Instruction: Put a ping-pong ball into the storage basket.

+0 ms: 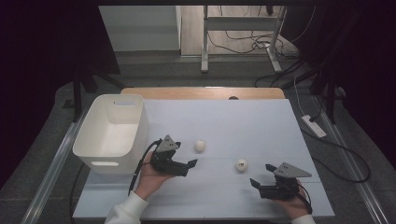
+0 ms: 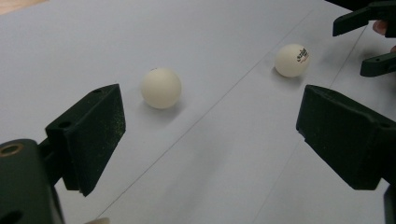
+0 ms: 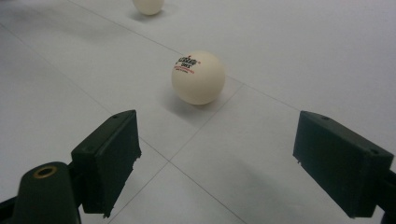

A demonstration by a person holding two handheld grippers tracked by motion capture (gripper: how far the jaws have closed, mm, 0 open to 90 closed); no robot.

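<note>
White table: both grippers' jaws gape empty, one ball seemingly just ahead of each.

Between my left tongs and the plain ball I see bare table, nothing in the way. The printed ball lies well apart from it, with a free lane to my right tongs. The white bin walls off the left side.
</note>
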